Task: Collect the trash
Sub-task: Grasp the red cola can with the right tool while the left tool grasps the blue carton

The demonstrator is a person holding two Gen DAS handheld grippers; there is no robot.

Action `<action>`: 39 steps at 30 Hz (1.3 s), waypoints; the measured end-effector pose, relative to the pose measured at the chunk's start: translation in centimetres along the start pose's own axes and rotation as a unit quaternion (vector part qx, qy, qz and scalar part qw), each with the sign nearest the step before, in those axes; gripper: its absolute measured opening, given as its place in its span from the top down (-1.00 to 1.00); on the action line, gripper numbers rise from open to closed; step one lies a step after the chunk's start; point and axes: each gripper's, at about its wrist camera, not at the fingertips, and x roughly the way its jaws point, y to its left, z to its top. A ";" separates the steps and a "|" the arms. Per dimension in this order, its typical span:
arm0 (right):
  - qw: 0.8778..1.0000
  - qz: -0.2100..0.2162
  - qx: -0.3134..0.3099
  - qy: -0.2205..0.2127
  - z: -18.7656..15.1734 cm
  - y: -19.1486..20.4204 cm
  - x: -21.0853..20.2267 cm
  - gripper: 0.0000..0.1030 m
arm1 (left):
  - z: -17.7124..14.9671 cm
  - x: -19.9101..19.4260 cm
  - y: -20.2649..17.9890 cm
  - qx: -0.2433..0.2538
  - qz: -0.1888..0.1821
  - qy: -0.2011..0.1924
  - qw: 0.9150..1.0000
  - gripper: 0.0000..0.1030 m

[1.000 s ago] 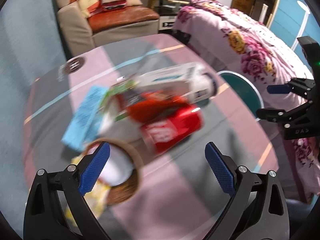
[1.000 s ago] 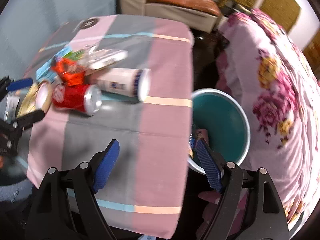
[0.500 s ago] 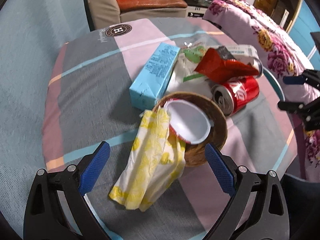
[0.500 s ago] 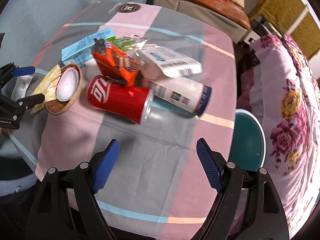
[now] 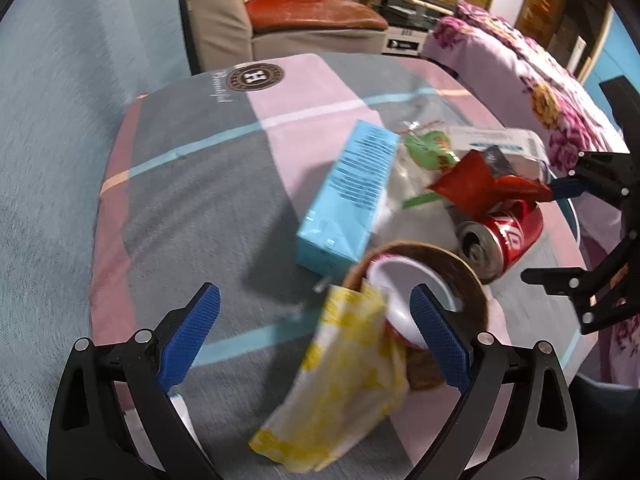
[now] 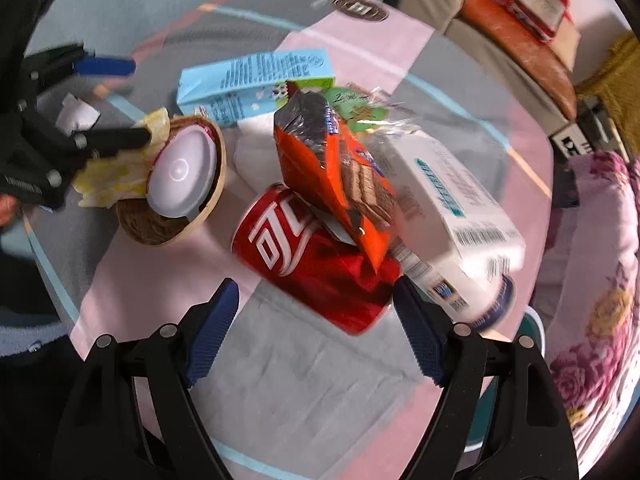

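Trash lies piled on the table: a red cola can [image 6: 320, 264] [image 5: 502, 236], an orange snack wrapper [image 6: 340, 168] on top of it, a light blue carton [image 5: 352, 192] [image 6: 256, 80], a white box [image 6: 452, 196], a brown bowl with a white lid [image 6: 180, 184] [image 5: 420, 280] and a yellow napkin [image 5: 344, 384]. My left gripper [image 5: 316, 332] is open, just in front of the napkin and bowl. My right gripper [image 6: 316, 332] is open, close to the can's near side.
The table wears a pink and grey cloth [image 5: 192, 200]. A teal bin [image 6: 532, 328] peeks out at the table's right edge. A floral bed [image 5: 532, 76] and a sofa [image 5: 288, 20] stand beyond. A white scrap [image 6: 78, 114] lies near the left gripper.
My right gripper has moved forward and left, from beside the bin to close over the can. My left gripper has swung left and drawn back, so the napkin and bowl now sit before it.
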 end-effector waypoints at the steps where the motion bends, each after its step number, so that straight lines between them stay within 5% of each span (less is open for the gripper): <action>1: 1.000 0.002 -0.003 -0.001 0.3 0.0 0.2 -0.49 | 0.2 0.3 0.5 -0.006 0.000 0.002 1.000 -0.86; 7: 0.998 0.030 -0.042 0.029 1.5 0.6 2.2 -0.46 | 0.5 1.2 1.7 -0.017 0.003 0.008 1.000 -0.86; 10: 0.997 0.031 -0.050 0.042 1.1 1.1 3.2 -0.14 | 1.0 1.4 1.7 -0.018 -0.001 0.007 1.000 -0.86; 12: 0.998 0.053 -0.025 0.037 0.5 0.5 2.7 -0.01 | 1.3 1.5 1.5 -0.016 -0.006 0.004 1.000 -0.86; 20: 0.990 0.080 0.116 0.026 -3.4 -2.3 0.7 0.00 | 4.4 3.2 -1.2 0.012 -0.030 -0.004 0.999 -0.85; 31: 0.971 0.074 0.225 0.015 -8.0 -4.9 -0.9 0.04 | 6.0 7.4 -1.8 0.001 -0.032 0.040 0.999 0.15; 39: 0.959 0.070 0.275 -0.007 -10.2 -7.5 -1.7 0.05 | 5.7 3.8 -1.2 -0.026 -0.006 -0.010 1.000 0.20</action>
